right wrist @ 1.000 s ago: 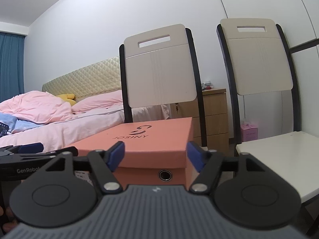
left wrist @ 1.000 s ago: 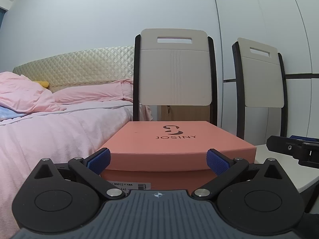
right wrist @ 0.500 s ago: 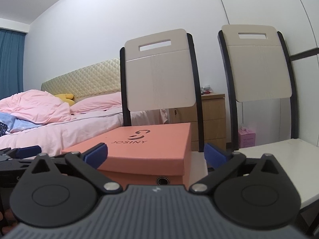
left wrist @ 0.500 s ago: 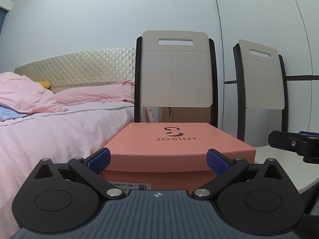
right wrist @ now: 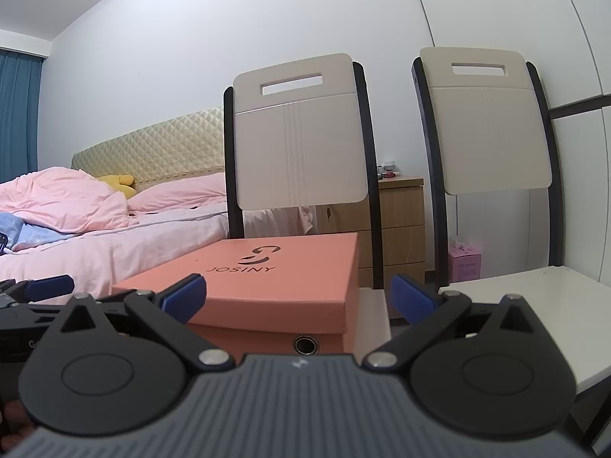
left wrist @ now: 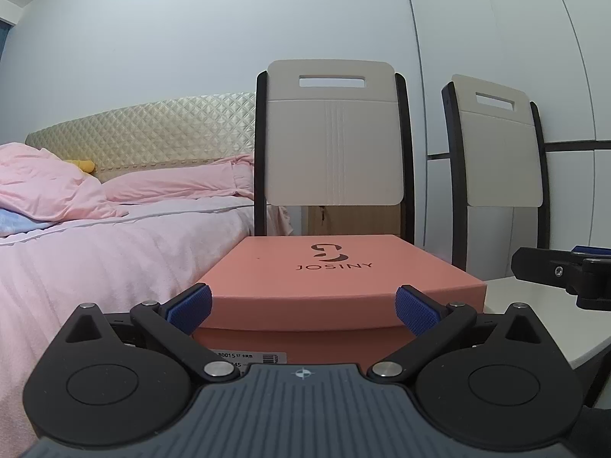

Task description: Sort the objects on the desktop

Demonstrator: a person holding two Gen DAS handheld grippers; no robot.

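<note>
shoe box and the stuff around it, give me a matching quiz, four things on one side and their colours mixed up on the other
Things:
1. shoe box
2. duvet
3. nightstand
4. curtain

Colours:
A. teal blue
B. light wood
C. salmon orange
D. pale pink

Pairs: 1-C, 2-D, 3-B, 4-A

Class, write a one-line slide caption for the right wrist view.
Open right gripper faces a closed orange shoebox on a chair seat.
</note>
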